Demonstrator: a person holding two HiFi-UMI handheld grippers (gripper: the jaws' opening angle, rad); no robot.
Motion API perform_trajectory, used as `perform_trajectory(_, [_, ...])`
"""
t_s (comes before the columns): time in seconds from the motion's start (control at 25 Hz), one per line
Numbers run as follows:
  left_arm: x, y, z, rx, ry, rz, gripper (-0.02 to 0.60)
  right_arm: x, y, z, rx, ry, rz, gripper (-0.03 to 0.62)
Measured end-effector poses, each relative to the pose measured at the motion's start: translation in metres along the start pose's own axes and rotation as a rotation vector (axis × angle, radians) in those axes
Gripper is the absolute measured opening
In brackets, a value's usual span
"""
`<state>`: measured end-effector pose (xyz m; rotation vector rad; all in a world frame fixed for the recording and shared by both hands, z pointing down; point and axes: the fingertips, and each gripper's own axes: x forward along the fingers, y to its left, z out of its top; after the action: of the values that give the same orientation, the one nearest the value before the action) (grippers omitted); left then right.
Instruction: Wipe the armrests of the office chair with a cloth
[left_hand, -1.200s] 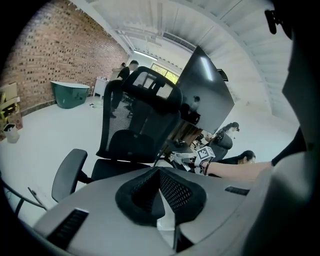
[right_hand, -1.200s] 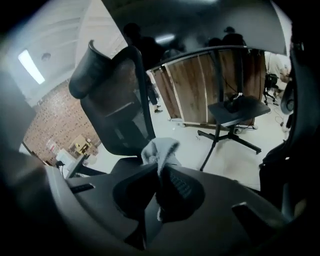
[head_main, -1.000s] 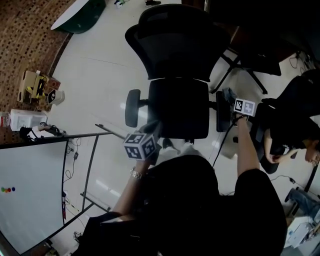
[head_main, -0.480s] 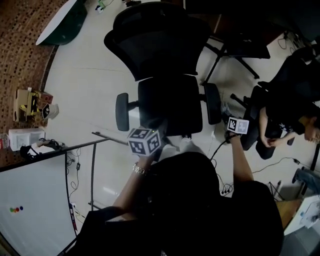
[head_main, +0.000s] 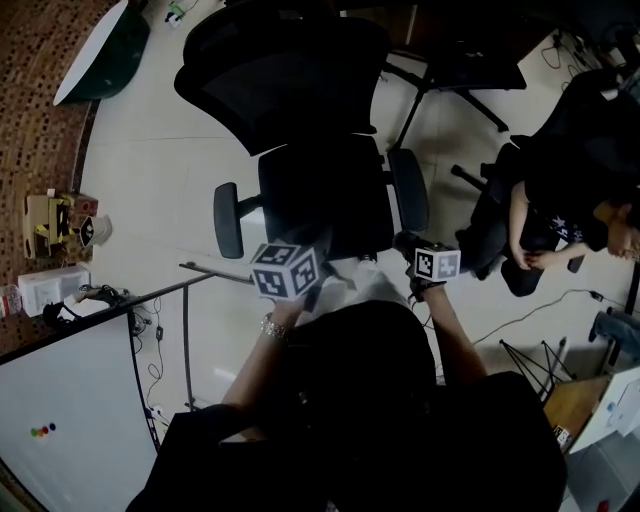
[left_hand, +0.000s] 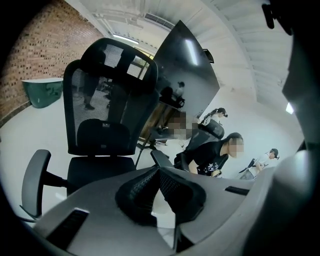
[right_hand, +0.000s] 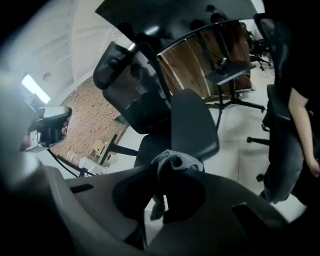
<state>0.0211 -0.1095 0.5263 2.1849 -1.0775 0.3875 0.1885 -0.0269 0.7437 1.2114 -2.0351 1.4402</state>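
The black office chair (head_main: 320, 200) stands in front of me, with its left armrest (head_main: 228, 220) and right armrest (head_main: 408, 190) both uncovered. My right gripper (head_main: 408, 243) hovers just short of the right armrest's near end, shut on a grey cloth (right_hand: 177, 161) bunched between its jaws. In the right gripper view the armrest pad (right_hand: 192, 125) lies just beyond the cloth, apart from it. My left gripper (head_main: 312, 262) is held near the seat's front edge, jaws shut with nothing in them. The left gripper view shows the seat (left_hand: 100, 169) and the left armrest (left_hand: 35, 180).
A person in black (head_main: 560, 200) sits on another chair close to the right. A white board (head_main: 60, 400) on a metal frame (head_main: 185, 330) stands at the lower left. Boxes (head_main: 50, 225) lie by the brick wall. A chair base (head_main: 450, 75) is behind.
My right gripper has drawn back off the right armrest towards me, still with the cloth. The chair has shifted left in view. The left gripper stays near the seat front.
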Motion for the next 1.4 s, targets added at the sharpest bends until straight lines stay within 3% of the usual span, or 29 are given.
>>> perform_trajectory(0.2, [-0.018,0.004,0.004,0.025,-0.02,0.027,-0.002,0.0,0.071,0.061,-0.082,-0.091,0.161,0.017])
perform_trajectory(0.44, [-0.06,0.024,0.001,0.016,-0.068,0.029,-0.002,-0.022,0.193,0.113,-0.236,-0.203,0.329,0.017])
perform_trajectory(0.64, [-0.113,0.049,-0.009,0.046,-0.114,0.003,-0.002,-0.015,0.271,0.093,-0.274,-0.252,0.293,0.018])
perform_trajectory(0.96, [-0.195,0.114,-0.074,-0.025,-0.09,0.058,-0.002,0.014,0.358,-0.026,-0.227,-0.197,0.172,0.017])
perform_trajectory(1.12, [-0.21,0.105,-0.075,-0.005,-0.095,0.029,-0.002,0.003,0.377,-0.034,-0.303,-0.189,0.139,0.017])
perform_trajectory(1.4, [-0.212,0.088,-0.057,0.042,-0.128,-0.003,-0.002,0.0,0.393,-0.016,-0.313,-0.183,0.154,0.015])
